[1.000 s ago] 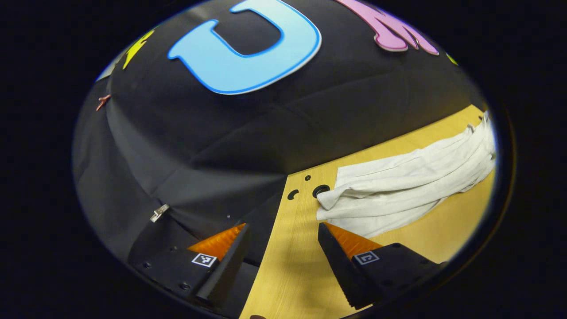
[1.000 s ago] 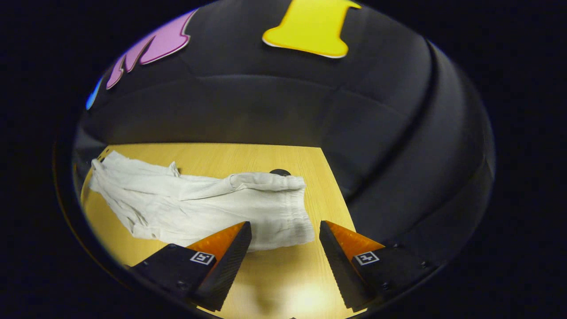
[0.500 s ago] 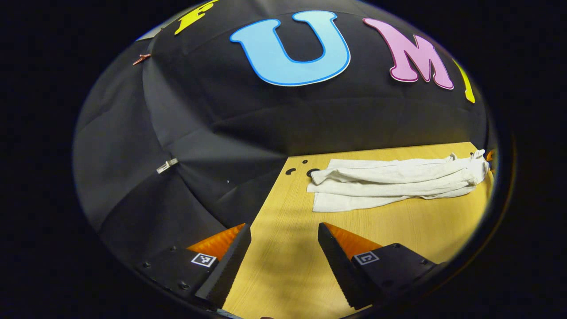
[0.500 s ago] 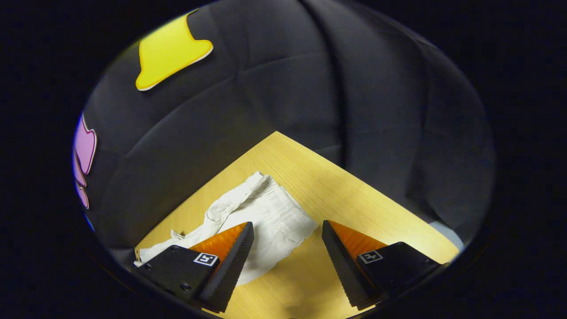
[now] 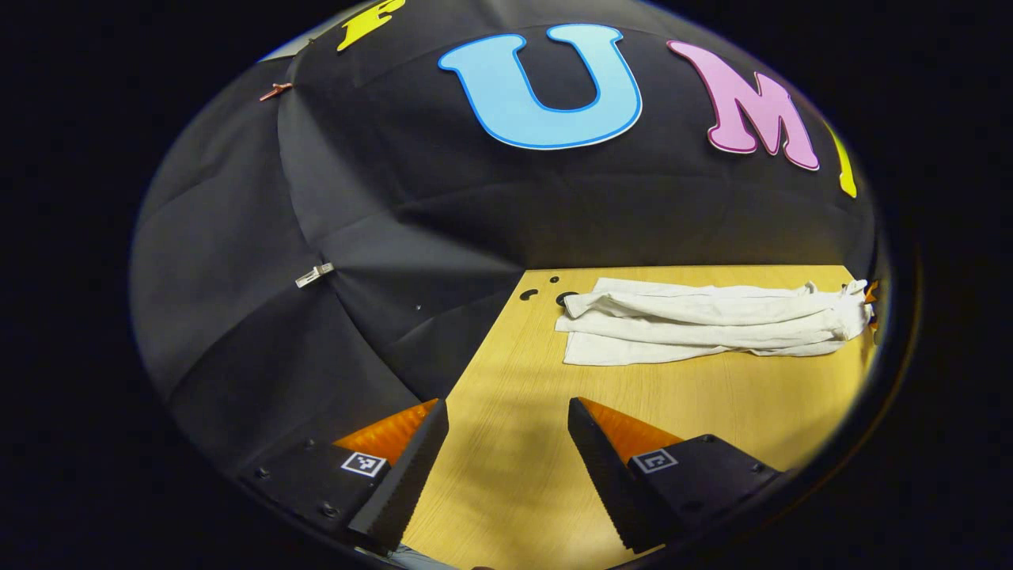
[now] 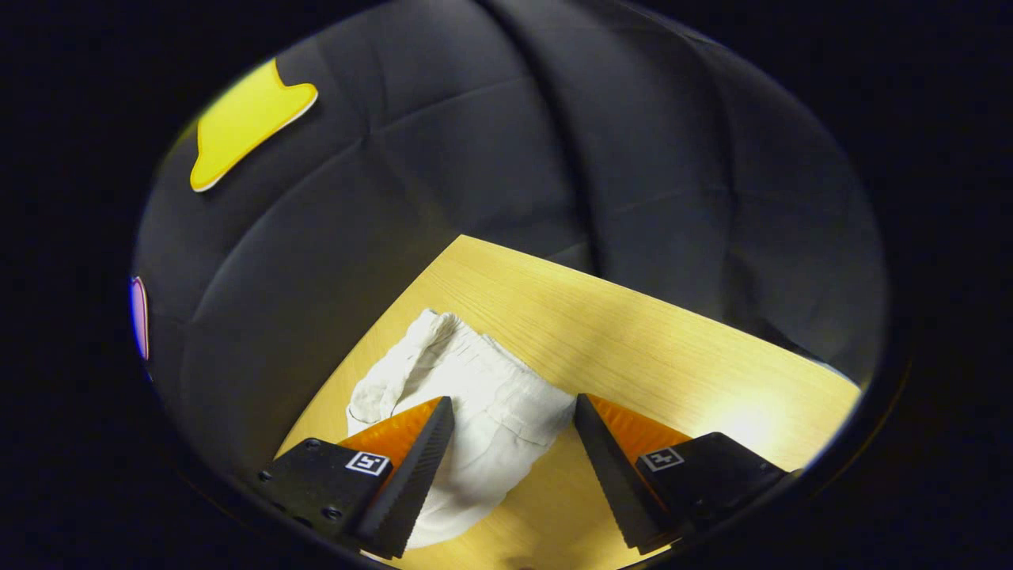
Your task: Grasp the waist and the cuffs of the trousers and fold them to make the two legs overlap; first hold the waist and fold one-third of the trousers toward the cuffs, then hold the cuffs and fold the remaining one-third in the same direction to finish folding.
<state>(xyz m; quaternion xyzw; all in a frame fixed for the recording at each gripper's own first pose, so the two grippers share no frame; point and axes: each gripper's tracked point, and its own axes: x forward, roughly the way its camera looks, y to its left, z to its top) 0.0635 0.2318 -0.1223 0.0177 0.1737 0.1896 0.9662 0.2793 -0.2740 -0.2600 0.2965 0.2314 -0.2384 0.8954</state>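
White trousers [image 5: 704, 324] lie stretched out on the wooden table [image 5: 554, 443], cuffs at the left end near the table's far left corner, in the left gripper view. My left gripper [image 5: 506, 427] hangs open over bare wood, well short of the cuffs. In the right gripper view the gathered waist [image 6: 483, 404] of the trousers lies just ahead of and between the fingers of my right gripper [image 6: 513, 423], which stands open above it and touches nothing. The legs run off behind its left finger [image 6: 411, 467].
Small round holes [image 5: 529, 294] mark the table's far left corner beside the cuffs. Black cloth walls close off the table's far and side edges. Bare wood [image 6: 673, 348] stretches to the right of the waist.
The left gripper view has levelled and drawn back slightly from the cuffs. My right gripper has turned and come closer over the waist, which now sits between its fingers.
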